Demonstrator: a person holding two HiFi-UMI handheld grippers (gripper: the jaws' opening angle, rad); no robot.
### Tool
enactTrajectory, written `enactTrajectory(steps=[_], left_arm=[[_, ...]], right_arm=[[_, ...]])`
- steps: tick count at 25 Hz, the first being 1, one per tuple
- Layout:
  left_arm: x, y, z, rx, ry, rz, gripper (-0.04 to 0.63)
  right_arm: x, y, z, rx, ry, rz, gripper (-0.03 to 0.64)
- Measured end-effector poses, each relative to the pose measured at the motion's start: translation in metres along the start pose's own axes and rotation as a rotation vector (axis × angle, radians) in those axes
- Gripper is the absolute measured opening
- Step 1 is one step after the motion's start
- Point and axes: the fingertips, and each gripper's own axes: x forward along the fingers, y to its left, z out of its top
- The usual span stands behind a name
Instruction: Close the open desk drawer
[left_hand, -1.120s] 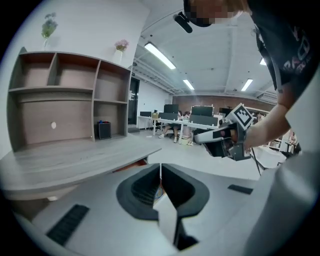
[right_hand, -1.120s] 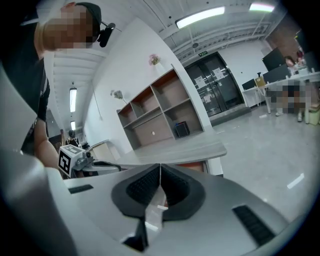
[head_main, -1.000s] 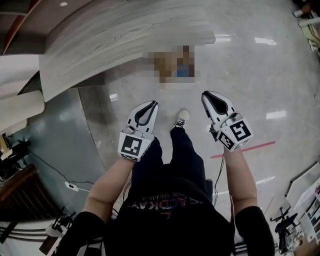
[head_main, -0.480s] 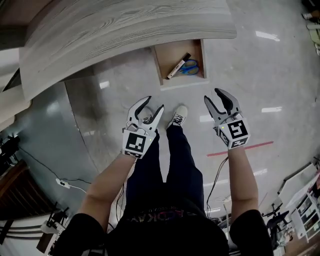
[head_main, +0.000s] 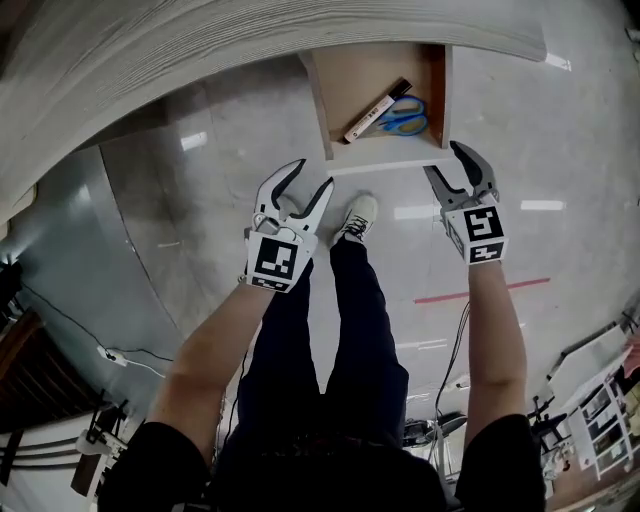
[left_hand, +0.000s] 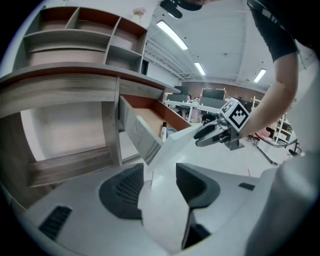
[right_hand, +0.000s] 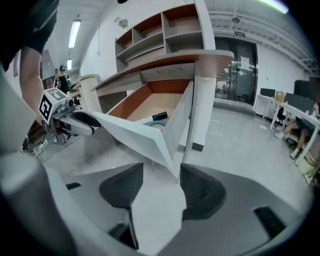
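The open drawer (head_main: 385, 158) juts out from under the wood-grain desk (head_main: 150, 60), with a black marker (head_main: 375, 108) and blue scissors (head_main: 405, 118) inside. My left gripper (head_main: 312, 178) is open, just left of and below the drawer's front left corner. My right gripper (head_main: 447, 162) is open at the front right corner. Both sets of jaws have just been opening, and neither holds anything. In the left gripper view the drawer's front (left_hand: 140, 132) lies ahead of the jaws. In the right gripper view its front corner (right_hand: 167, 150) points between the pads (right_hand: 202, 192).
A shelf unit (left_hand: 80, 35) stands on the desk. The person's legs and a white shoe (head_main: 360, 215) are below the drawer. A red tape line (head_main: 480, 290) crosses the shiny floor. Cables (head_main: 120, 352) lie at the left, and racks (head_main: 600, 400) stand at the right.
Both grippers went from shut to wide open. They came nearer to the drawer's front. The view shifted, so the drawer now sits closer and larger.
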Motion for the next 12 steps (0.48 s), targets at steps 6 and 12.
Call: enactTrajectory(steps=[6, 12], left_arm=[[0.018, 0.007, 0.002, 0.005, -0.033, 0.004, 0.196], [0.03, 0.012, 0.013, -0.002, -0.066, 0.009, 0.196]], right_arm=[[0.021, -0.005, 0.009, -0.018, -0.03, -0.006, 0.233], [0.03, -0.002, 0.016, -0.046, -0.046, 0.012, 0.227]])
